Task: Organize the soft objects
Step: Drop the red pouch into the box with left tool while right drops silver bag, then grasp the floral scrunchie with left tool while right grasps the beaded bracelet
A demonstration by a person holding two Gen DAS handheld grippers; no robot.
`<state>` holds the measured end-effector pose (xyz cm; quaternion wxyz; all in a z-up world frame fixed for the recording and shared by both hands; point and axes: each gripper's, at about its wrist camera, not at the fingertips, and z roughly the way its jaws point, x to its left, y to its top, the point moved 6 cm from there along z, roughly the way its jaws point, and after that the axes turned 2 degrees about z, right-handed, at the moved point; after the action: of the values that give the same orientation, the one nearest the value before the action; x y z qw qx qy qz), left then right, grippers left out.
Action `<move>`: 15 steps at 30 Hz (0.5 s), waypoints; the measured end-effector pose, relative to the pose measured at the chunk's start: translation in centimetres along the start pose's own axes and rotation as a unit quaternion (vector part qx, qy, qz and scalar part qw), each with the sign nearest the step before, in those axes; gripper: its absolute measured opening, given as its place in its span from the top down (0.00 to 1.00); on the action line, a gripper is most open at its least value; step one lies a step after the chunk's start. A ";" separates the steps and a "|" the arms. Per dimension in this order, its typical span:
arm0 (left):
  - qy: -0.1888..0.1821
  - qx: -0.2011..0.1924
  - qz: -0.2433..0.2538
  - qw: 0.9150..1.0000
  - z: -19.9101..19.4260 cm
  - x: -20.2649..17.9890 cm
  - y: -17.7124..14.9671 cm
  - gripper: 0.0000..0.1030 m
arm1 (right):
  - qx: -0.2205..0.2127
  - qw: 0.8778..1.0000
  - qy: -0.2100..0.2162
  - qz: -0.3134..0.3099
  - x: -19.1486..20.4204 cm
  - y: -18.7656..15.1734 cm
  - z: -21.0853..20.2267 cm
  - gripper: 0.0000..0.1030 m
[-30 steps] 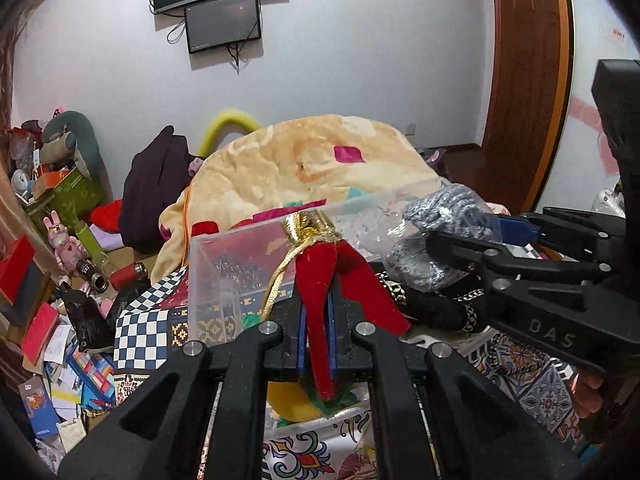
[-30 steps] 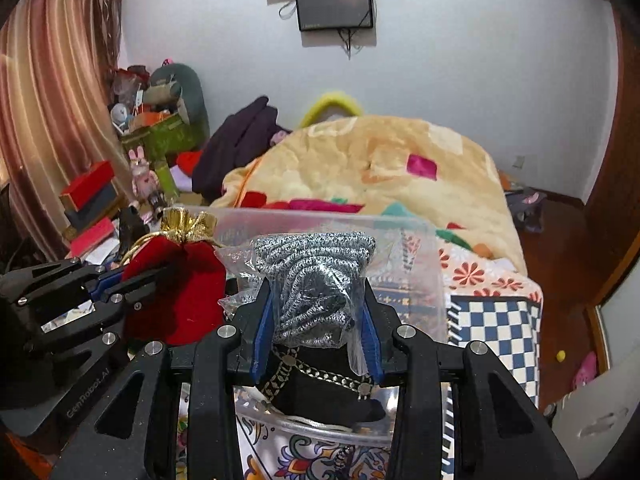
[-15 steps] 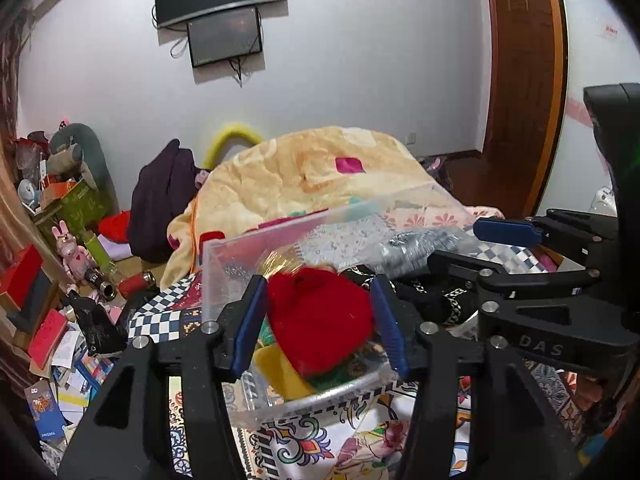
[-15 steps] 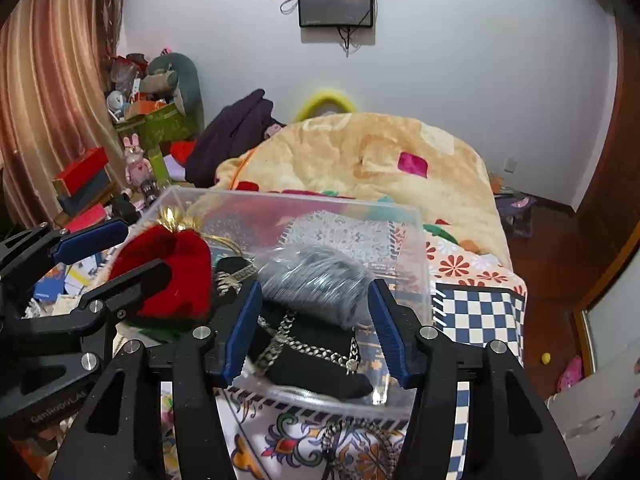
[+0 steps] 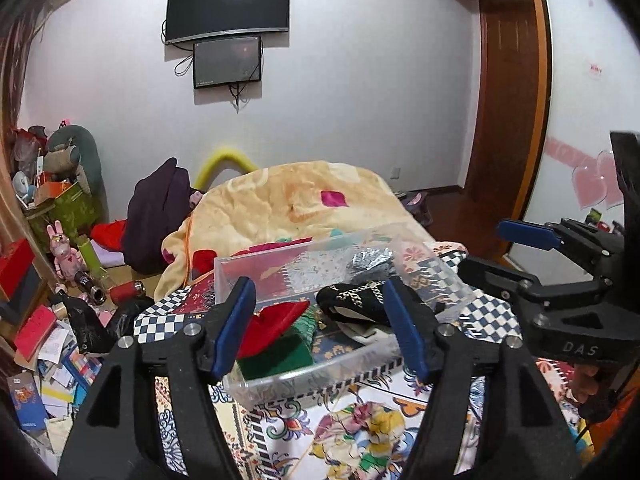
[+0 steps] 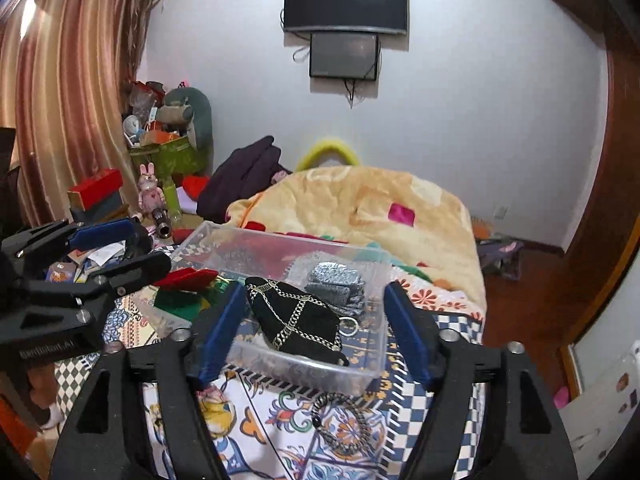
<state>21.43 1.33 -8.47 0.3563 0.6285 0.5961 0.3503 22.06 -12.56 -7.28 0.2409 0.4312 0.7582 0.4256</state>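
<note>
Left tongs [image 5: 320,324] now spread wide and empty, red pouch [image 5: 276,326] dropped into clear bin [image 5: 320,376] at frame centre, right tongs [image 6: 312,328] likewise released, silver bundle [image 6: 336,286] lying in bin beside black chained pouch [image 6: 300,320].

A curved television [image 5: 228,7] hangs on the white wall, a smaller monitor [image 5: 227,62] just below it. Below the monitor lies a peach blanket [image 5: 304,208]; left of the blanket, a dark coat [image 5: 154,216] and a pink rabbit toy [image 5: 60,242].

White wall [image 6: 460,92] carries two dark screens [image 6: 346,4] (one beneath the other), striped curtain [image 6: 68,92] left.
</note>
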 end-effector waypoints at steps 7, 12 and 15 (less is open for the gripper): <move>-0.013 0.019 -0.006 1.000 -1.0 0.0 -2.5 0.25 | 0.034 0.999 -0.022 -0.013 -1.3 -3.2 0.6 0.30; -0.026 0.066 -0.009 0.997 0.2 -0.7 -6.0 0.22 | 0.090 0.995 -0.030 -0.013 -2.3 -7.2 2.4 0.30; -0.033 0.093 -0.007 0.995 1.1 -1.4 -8.0 0.22 | 0.119 0.992 -0.033 -0.009 -2.7 -9.1 3.5 0.30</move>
<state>18.32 0.21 -15.98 0.3181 0.6661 0.6181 0.2704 21.88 -15.76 -16.87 0.2164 0.4635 0.7991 0.3159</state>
